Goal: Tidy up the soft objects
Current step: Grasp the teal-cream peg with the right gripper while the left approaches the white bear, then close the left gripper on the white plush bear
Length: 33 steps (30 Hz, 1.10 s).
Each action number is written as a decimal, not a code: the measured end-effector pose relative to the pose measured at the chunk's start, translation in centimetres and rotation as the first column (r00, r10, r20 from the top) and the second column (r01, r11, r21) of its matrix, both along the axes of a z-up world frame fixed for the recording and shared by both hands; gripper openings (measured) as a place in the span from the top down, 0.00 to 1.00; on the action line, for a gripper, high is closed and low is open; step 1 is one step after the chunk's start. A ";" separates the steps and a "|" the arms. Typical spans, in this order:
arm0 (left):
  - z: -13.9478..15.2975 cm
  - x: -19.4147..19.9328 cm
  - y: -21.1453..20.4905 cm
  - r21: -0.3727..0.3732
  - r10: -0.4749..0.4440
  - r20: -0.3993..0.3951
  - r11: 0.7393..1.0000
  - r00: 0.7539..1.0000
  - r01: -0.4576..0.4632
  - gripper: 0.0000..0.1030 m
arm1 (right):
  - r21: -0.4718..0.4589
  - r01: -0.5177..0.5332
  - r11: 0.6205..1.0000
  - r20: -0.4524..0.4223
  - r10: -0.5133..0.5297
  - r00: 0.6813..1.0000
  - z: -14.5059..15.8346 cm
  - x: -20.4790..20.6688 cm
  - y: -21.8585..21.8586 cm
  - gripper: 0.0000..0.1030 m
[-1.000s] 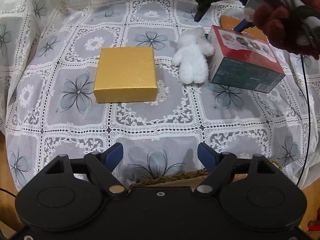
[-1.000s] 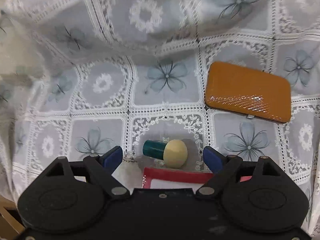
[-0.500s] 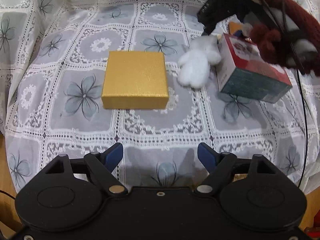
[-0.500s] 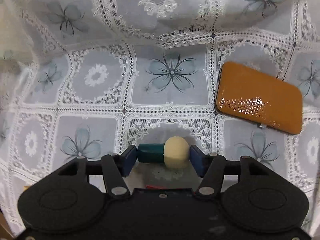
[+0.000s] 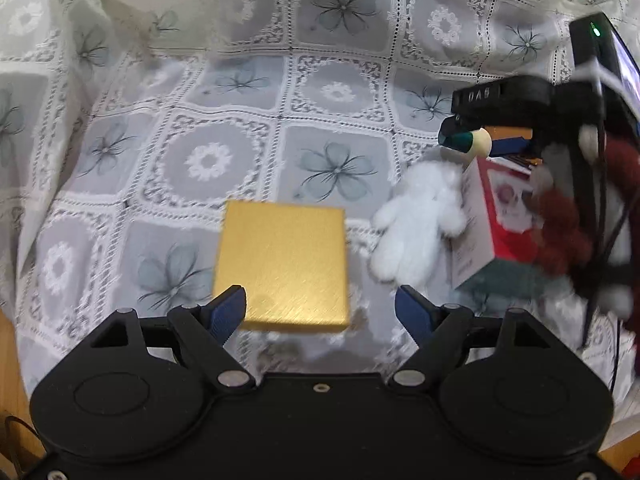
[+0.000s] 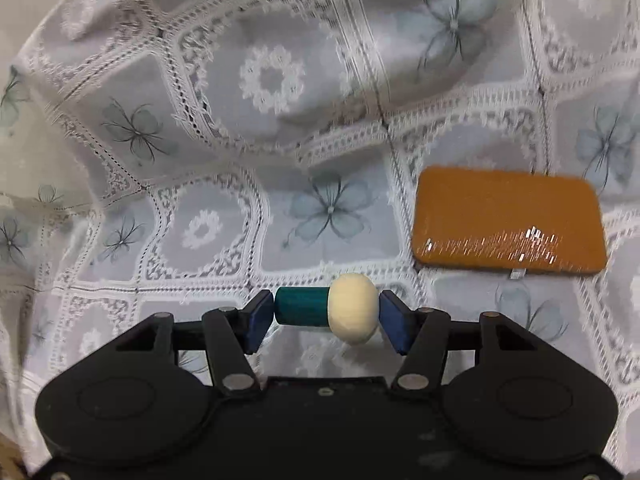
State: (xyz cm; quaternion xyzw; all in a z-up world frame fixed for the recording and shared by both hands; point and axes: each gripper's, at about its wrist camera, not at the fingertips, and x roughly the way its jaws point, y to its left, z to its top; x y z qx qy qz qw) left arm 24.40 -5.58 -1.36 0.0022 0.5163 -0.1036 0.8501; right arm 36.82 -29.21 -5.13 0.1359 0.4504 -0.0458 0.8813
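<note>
One lace tablecloth (image 5: 336, 96) covered everything. One gold box (image 5: 282, 268) sat at 6 o'clock, one red-topped carton (image 5: 496, 220) at 3, one orange case (image 6: 508, 222) at 3 in the right view. One white plush (image 5: 416, 232) touched the carton. Left gripper (image 5: 320, 312) was apart, empty. Right gripper (image 6: 326, 316) was clamped on one green-and-cream peg (image 6: 328, 312).

L wrist cam: sits behind left claw (image 5: 320, 312), looks steeply down and fwd over white lace floral cloth on tabletop (image 5: 332, 92); flat gold square box (image 5: 282, 268) close below, fluffy white plush toy (image 5: 416, 228) to its right.

R wrist cam: behind right claw (image 6: 326, 316), angled down, close to the cloth (image 6: 272, 80); flat orange rectangular case (image 6: 508, 224) at right.

Shared: the cloth, plus right claw (image 5: 466, 142) w/ teal-and-cream wooden peg (image 5: 470, 143) seen at L view's right edge; same peg (image 6: 326, 312) fills R view's foreground.
</note>
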 end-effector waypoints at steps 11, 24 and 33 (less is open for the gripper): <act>-1.6 3.8 -4.0 0.047 -0.052 -0.015 0.998 0.999 0.053 0.25 | 0.127 0.038 0.991 0.043 -0.044 0.998 -1.1 -0.7 -2.1 0.44; -2.9 6.1 -9.2 0.175 -0.244 0.009 0.955 0.970 0.239 0.25 | 0.220 0.076 0.972 0.007 -0.080 0.997 -1.9 -1.3 -3.1 0.44; -3.6 8.6 -9.8 0.177 -0.288 -0.006 0.942 0.958 0.285 0.22 | 0.230 0.090 0.969 0.009 -0.094 0.995 -1.8 -1.3 -3.4 0.44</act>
